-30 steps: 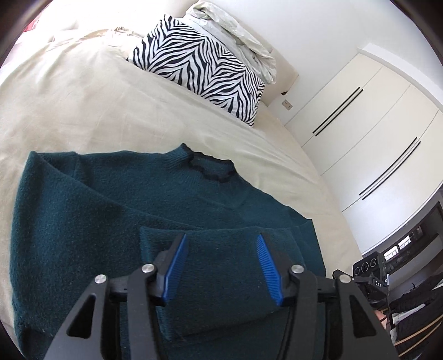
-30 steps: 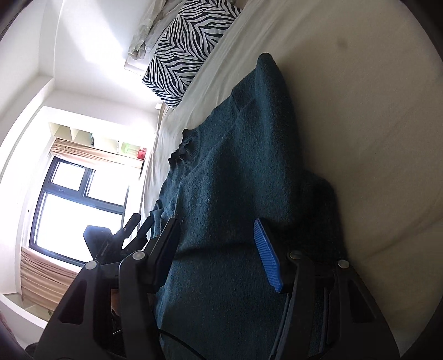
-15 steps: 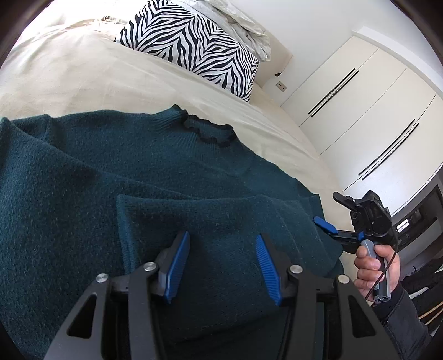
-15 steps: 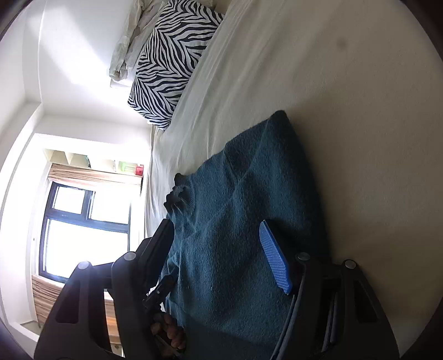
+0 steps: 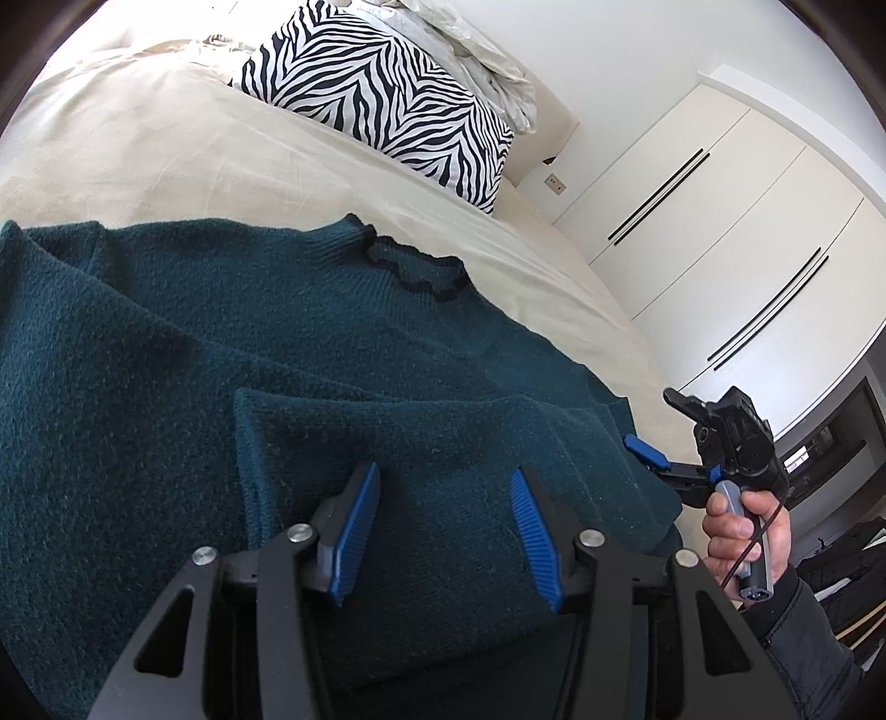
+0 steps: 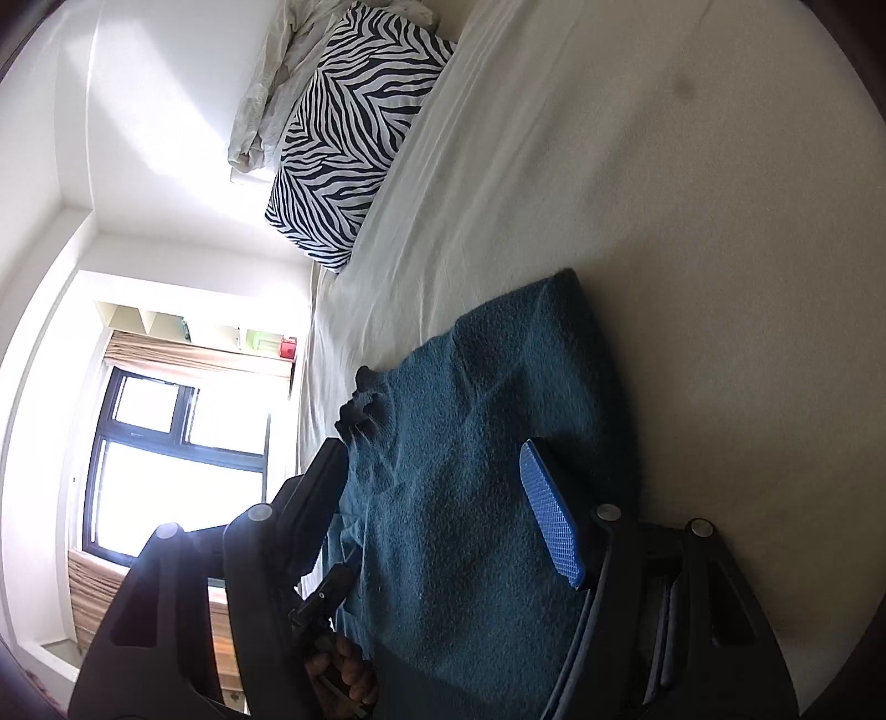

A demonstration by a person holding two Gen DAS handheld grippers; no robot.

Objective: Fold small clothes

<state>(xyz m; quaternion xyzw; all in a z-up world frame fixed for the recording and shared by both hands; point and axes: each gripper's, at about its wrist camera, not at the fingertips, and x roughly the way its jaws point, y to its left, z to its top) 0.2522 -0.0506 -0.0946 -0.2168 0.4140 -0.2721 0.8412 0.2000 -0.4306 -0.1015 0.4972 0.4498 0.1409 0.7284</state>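
Note:
A dark teal knitted sweater point(image 5: 288, 332) lies flat on the cream bed, collar point(image 5: 415, 271) towards the pillows, with a folded sleeve point(image 5: 443, 443) laid across its lower body. My left gripper point(image 5: 443, 526) is open just above that folded part, holding nothing. My right gripper point(image 5: 659, 437) shows at the sweater's right edge, open, held in a hand. In the right wrist view the sweater point(image 6: 470, 471) lies between the open fingers of the right gripper point(image 6: 437, 498), not clamped.
A zebra-print pillow point(image 5: 387, 94) and a crumpled white pillow point(image 5: 476, 50) sit at the head of the bed. White wardrobe doors point(image 5: 720, 221) stand to the right. A window point(image 6: 166, 454) lies beyond the bed's far side. Bare cream sheet point(image 6: 692, 249) surrounds the sweater.
My right gripper has drawn back to the sweater's right edge. My left gripper has shifted slightly over the folded sleeve. Both stayed open.

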